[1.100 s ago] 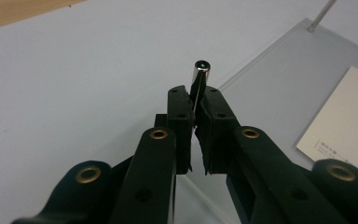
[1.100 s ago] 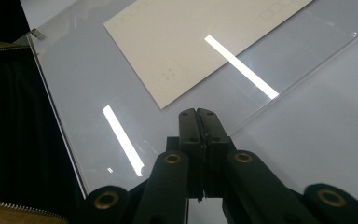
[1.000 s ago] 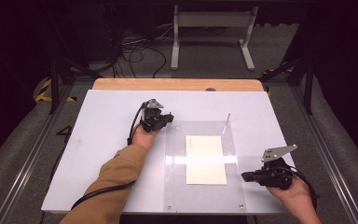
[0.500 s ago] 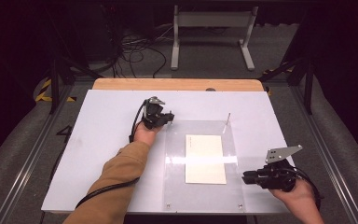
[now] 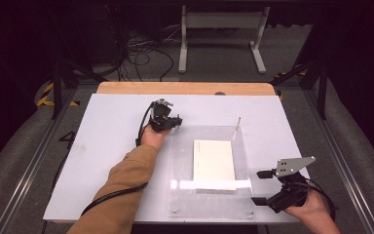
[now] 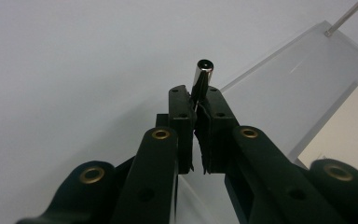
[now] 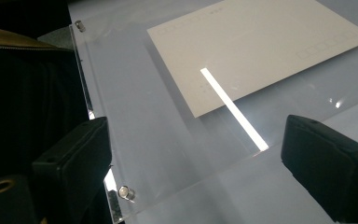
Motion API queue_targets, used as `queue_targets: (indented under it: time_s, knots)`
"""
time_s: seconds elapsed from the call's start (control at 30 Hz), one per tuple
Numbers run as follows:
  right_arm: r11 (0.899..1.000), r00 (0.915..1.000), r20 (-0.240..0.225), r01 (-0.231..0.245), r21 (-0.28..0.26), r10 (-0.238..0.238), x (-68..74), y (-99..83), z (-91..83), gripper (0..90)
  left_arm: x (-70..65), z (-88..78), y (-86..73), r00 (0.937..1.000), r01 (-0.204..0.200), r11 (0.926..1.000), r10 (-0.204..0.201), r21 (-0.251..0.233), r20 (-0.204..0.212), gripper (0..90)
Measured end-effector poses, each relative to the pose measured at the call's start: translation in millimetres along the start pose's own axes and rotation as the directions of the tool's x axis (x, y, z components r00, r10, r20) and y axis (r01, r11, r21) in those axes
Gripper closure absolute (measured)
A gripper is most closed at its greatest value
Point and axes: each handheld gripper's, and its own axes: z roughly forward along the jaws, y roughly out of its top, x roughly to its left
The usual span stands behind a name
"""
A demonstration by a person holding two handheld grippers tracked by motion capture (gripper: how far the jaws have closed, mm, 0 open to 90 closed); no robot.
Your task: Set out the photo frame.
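From above, my left gripper (image 5: 168, 118) sat at the far left corner of the clear acrylic sheet (image 5: 182, 195) covering a cream card (image 5: 214, 160), while my right gripper (image 5: 268, 187) waited off the near right corner.

Along my left jaws, they were clamped on a small metal pin (image 6: 201, 77); a slack squeeze could have dropped it.

Along my right jaws, just opened and holding nothing, a careless nudge might have shifted the sheet off its standoff screw (image 7: 125, 192).
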Motion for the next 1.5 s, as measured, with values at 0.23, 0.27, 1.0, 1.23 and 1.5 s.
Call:
queue_targets:
  time_s: [0.23,0.27,1.0,1.23,1.5]
  knots:
    - [0.994,0.9944,0.005,0.106,0.007,-0.106,11.9,2.3,1.8,0.4,2.2,1.0,3.8,0.9997,0.022,0.9995,-0.022,0.022,0.009,84.8]
    - [0.992,0.9924,0.005,0.123,0.009,-0.123,13.4,2.1,2.8,0.3,2.0,1.3,4.6,0.9995,0.031,0.9992,-0.031,0.026,0.008,84.7]
    - [0.924,0.9352,0.038,0.341,0.173,-0.352,38.4,-1.9,35.1,0.0,2.6,3.1,7.1,0.9991,0.042,0.9982,-0.043,0.042,0.008,84.7]
    - [0.913,0.9297,0.037,0.352,0.208,-0.367,40.9,-3.3,41.7,0.0,2.6,3.4,7.3,0.999,0.043,0.9981,-0.044,0.044,0.007,84.6]
    - [0.893,0.9165,0.044,0.375,0.25,-0.398,44.5,-3.8,50.1,0.0,2.3,3.7,7.3,0.9992,0.039,0.9981,-0.04,0.047,0.006,84.6]
